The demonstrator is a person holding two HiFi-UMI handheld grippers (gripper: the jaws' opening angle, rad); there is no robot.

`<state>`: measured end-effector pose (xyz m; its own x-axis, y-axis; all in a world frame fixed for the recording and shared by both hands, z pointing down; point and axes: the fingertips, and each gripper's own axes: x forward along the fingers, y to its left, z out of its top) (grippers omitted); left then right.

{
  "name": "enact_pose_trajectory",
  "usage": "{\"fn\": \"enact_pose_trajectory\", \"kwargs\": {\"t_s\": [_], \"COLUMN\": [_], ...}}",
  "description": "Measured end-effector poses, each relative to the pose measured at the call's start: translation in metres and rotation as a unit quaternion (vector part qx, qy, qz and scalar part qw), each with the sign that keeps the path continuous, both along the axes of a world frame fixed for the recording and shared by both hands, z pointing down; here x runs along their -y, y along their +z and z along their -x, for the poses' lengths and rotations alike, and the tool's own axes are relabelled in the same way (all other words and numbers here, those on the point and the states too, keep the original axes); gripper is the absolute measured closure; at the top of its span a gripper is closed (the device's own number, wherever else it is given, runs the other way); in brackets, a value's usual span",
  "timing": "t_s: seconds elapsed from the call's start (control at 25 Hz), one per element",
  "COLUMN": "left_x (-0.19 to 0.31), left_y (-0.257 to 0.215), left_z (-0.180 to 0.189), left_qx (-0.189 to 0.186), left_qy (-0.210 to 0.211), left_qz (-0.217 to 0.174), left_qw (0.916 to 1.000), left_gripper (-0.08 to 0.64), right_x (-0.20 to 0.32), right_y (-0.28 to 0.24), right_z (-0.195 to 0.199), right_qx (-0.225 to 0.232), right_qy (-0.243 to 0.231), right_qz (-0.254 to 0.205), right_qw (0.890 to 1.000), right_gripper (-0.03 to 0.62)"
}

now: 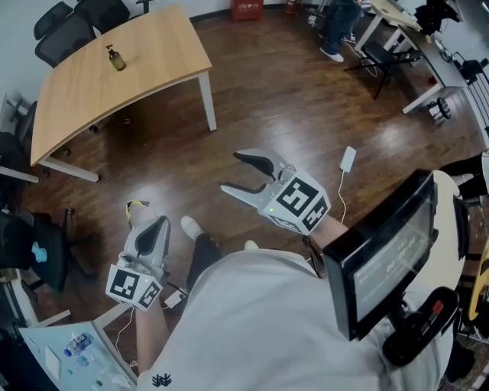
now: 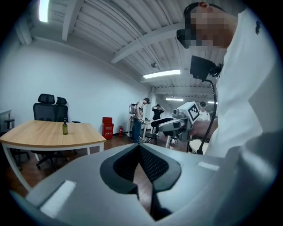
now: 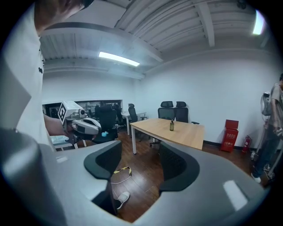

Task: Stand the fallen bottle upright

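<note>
A small dark bottle (image 1: 116,58) with a pump top stands upright on the light wooden table (image 1: 153,53), far across the room from me. It also shows as the bottle (image 2: 65,128) in the left gripper view and the bottle (image 3: 172,126) in the right gripper view. My left gripper (image 1: 155,227) hangs low by my leg, its jaws shut with nothing between them; the left gripper (image 2: 139,148) points toward the table. My right gripper (image 1: 231,172) is held out over the wood floor, open and empty; between the right gripper (image 3: 139,163) jaws I see only floor.
Black office chairs (image 1: 72,27) stand behind the table. A white adapter with its cable (image 1: 348,159) and a yellow strap (image 1: 136,206) lie on the floor. A person (image 1: 336,27) stands by desks (image 1: 428,61) at the far right. A red crate (image 1: 247,9) sits by the wall.
</note>
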<state>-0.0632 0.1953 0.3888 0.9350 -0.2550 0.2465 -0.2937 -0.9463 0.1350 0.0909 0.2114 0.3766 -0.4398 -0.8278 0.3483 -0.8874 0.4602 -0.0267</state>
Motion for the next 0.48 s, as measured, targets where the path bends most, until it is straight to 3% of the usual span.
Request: {"fn": "enact_pose_trajectory", "kwargs": {"t_s": [0.24,0.48], "left_x": [-0.047,-0.063], "left_y": [-0.002,-0.003], "left_z": [-0.014,-0.017], "left_qx": [0.005,0.012], "left_qy": [0.01,0.018], "left_qz": [-0.004,-0.008], "left_qw": [0.9999,0.9997], "left_gripper": [0.56,0.56], "right_x": [-0.047,-0.066], "right_y": [-0.004,-0.005], "right_z": [-0.009,-0.012], "right_qx": [0.005,0.002], "right_qy": [0.0,0.004], "right_qz": [-0.005,-0.01], "right_qw": [1.0,1.0], "right_gripper": [0.317,0.318]}}
